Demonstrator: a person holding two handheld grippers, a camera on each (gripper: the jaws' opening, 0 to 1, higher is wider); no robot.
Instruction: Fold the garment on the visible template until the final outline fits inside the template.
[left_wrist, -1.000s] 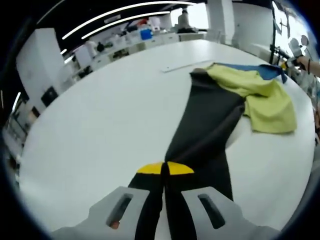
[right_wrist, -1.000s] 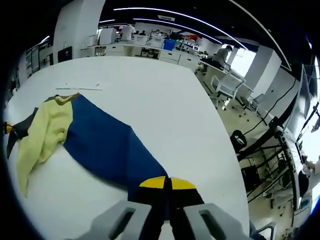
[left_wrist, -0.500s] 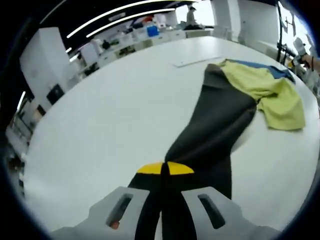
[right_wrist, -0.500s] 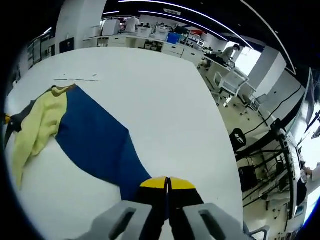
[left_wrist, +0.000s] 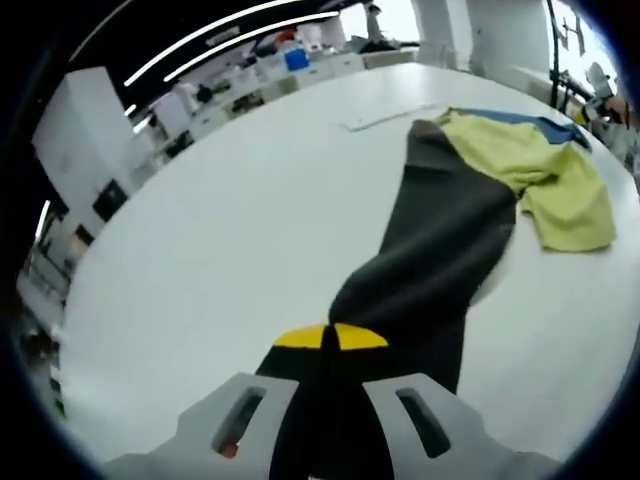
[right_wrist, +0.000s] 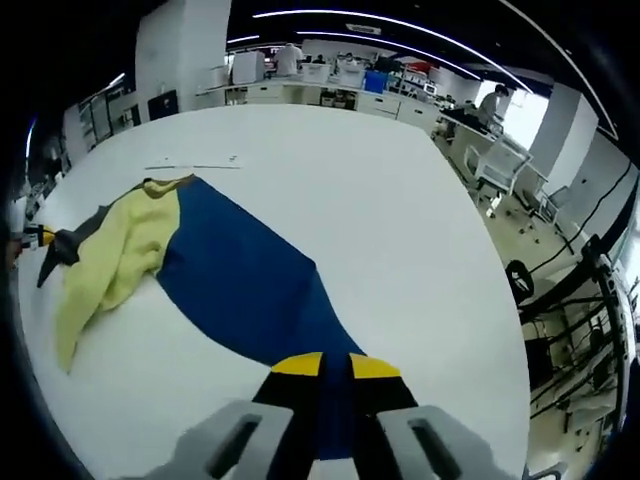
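- White and broad, the table (left_wrist: 200, 240) carried the garment (left_wrist: 440, 240) across its far half, with lab benches and shelving ranged behind it under strip lights.
- We held the left gripper (left_wrist: 331, 338) pinched tight on a dark grey panel of the garment, which ran from the yellow-tipped jaws up toward a bunched yellow-green section (left_wrist: 540, 180).
- We held the right gripper (right_wrist: 335, 366) with its jaws slightly parted around a blue panel (right_wrist: 240, 285); the cloth passed between the tips, and by our reading it was gripped.
- We judged the step in hand to be the spreading: both ends were drawn apart, and no fold had yet been laid.
- We judged that the next move called for setting the cloth flat over the template, then carrying one gripped end across to the other while keeping the bunched middle from dragging.
- A thin pale strip (left_wrist: 390, 117) lay on the table just beyond the garment; we could not tell whether it marked the template, and no full outline could be made out.
- The gripped hems lay hidden behind the jaws, and the crumpled yellow-green section covered where grey and blue met.
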